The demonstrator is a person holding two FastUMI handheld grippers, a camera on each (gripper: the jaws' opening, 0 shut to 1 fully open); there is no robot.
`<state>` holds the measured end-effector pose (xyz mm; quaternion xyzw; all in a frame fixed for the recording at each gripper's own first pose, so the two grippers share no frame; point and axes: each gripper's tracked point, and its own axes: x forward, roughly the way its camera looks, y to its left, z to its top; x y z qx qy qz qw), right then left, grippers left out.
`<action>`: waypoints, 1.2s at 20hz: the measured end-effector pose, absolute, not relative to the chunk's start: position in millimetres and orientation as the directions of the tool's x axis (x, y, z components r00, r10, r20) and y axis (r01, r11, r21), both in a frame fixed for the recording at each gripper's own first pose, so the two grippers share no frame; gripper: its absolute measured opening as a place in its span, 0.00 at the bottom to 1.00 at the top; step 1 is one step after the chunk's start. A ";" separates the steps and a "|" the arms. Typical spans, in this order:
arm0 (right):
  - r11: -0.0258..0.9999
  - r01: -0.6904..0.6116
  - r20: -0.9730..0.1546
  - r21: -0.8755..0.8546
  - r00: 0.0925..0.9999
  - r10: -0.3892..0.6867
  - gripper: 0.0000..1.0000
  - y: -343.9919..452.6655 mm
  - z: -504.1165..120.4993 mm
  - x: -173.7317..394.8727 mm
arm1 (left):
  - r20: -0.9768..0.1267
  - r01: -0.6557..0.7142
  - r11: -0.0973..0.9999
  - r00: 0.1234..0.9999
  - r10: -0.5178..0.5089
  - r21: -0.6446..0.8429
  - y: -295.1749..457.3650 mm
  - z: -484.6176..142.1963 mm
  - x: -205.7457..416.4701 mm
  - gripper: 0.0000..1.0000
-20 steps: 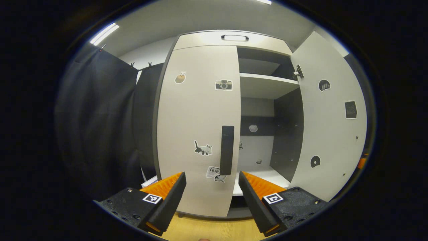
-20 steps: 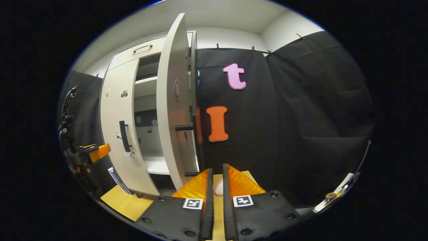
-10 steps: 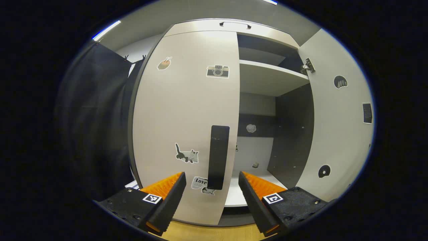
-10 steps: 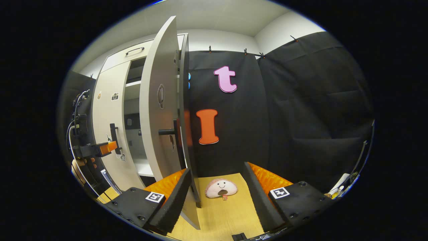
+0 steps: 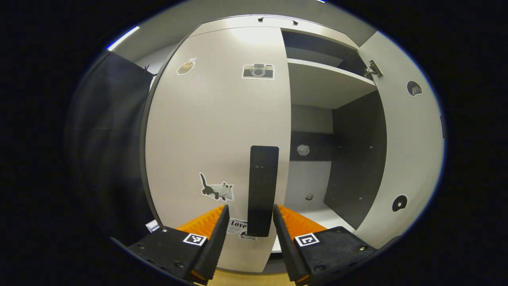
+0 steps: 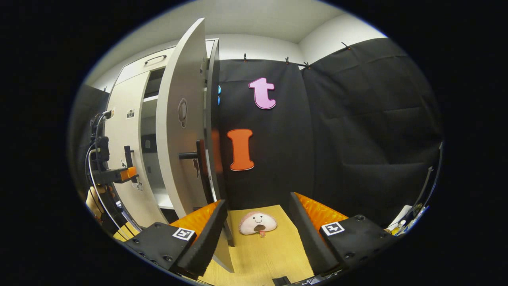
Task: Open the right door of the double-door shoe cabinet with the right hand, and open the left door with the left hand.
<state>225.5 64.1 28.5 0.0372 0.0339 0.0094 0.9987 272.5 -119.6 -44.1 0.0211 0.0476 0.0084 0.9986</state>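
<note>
Black bar handle point(image 5: 262, 190) on the closed left door point(image 5: 222, 131), framed between the spread fingers of the left tool point(image 5: 248, 222) in the left gripper view, neither finger pressing on it yet. Best done by sliding in until the bar sits deep between the fingers, closing squarely on its lower part, then pulling back along an arc around the hinge on the door's far left edge (a straight tug would likely twist the grip). Worth keeping the tool level so the bar does not slip out. Right door point(image 5: 405, 151) swung wide at the right, shelves point(image 5: 325, 79) bare inside. Counted on the left door: four stickers, one handle; on the inner face of the right door, two dark round marks plus one hinge up top.

Over to the right gripper view: right tool point(image 6: 258, 234) open and holding nothing, hanging above the wooden floor point(image 6: 258, 254) clear of the right door point(image 6: 178, 131), its own handle point(image 6: 196, 157) sticking out. One plush toy point(image 6: 257, 223) on the floor between the fingers. Left tool point(image 6: 123, 174) at the far left, right up at the left door's handle. Two doors, two handles, two tools in all.
</note>
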 end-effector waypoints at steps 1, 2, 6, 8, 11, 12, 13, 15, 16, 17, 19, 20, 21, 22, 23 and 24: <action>0.997 -0.017 -0.066 0.077 0.998 0.022 0.92 65.1 28.9 225.6 | -0.099 -0.004 0.999 0.995 0.009 0.045 -121.5 -45.0 273.1 0.60; 0.997 -0.018 -0.063 0.079 0.998 0.023 0.93 66.9 29.4 225.2 | -0.103 0.006 0.999 0.995 -0.001 0.046 -122.7 -45.2 273.8 0.59; 0.997 -0.019 -0.057 0.071 0.998 0.023 0.93 69.2 30.1 219.7 | -0.105 0.021 0.999 0.994 -0.018 0.033 -127.3 -46.1 273.6 0.35; 0.998 -0.012 -0.055 0.069 0.998 0.016 0.93 68.6 30.0 216.8 | -0.108 0.024 0.999 0.994 -0.020 0.040 -127.2 -46.1 271.7 0.33; 0.997 -0.001 -0.054 0.071 0.999 0.005 0.93 67.4 32.3 214.2 | -0.114 0.048 0.998 0.993 -0.044 0.037 -125.7 -47.4 269.0 0.27; 0.997 0.003 -0.053 0.073 0.999 0.001 0.93 67.9 32.0 212.3 | -0.105 0.065 0.997 0.993 -0.061 0.030 -124.9 -46.9 267.0 0.26; 0.997 0.003 -0.052 0.075 0.999 0.000 0.93 68.5 32.9 210.3 | -0.096 0.077 0.997 0.993 -0.075 0.023 -124.2 -47.0 264.8 0.25; 0.998 0.001 -0.052 0.070 0.999 0.003 0.92 71.4 33.1 208.1 | -0.097 0.095 0.995 0.991 -0.092 0.029 -123.0 -47.4 257.1 0.22; 0.998 0.002 -0.051 0.064 0.999 0.001 0.92 72.2 34.0 207.6 | -0.102 0.108 0.994 0.989 -0.104 0.033 -122.7 -47.6 252.9 0.22; 0.998 0.003 -0.048 0.059 0.999 0.000 0.92 72.2 34.5 207.4 | -0.105 0.125 0.992 0.987 -0.121 0.032 -121.5 -48.7 248.7 0.21; 0.998 -0.003 -0.042 0.064 0.999 0.006 0.92 76.2 36.5 206.2 | -0.108 0.149 0.989 0.983 -0.148 -0.002 -117.8 -49.3 236.5 0.19; 0.997 -0.012 -0.040 0.071 0.999 0.015 1.00 80.9 38.0 206.1 | -0.107 0.157 0.987 0.982 -0.158 -0.016 -116.1 -48.8 230.2 0.19; 0.997 -0.019 -0.039 0.073 0.999 0.022 1.00 84.6 38.1 205.2 | -0.108 0.165 0.986 0.980 -0.166 -0.020 -114.3 -48.7 224.5 0.19; 0.997 -0.024 -0.038 0.072 0.999 0.027 0.93 87.6 38.8 203.0 | -0.110 0.171 0.985 0.979 -0.172 -0.018 -112.5 -48.8 220.5 0.19; 0.997 -0.025 -0.035 0.068 0.999 0.027 0.92 88.9 38.8 201.8 | -0.111 0.175 0.984 0.978 -0.176 -0.012 -111.4 -48.1 217.3 0.19; 0.998 -0.026 -0.032 0.065 0.999 0.028 1.00 90.7 38.9 200.6 | -0.112 0.180 0.984 0.977 -0.179 -0.005 -109.9 -48.2 215.6 0.19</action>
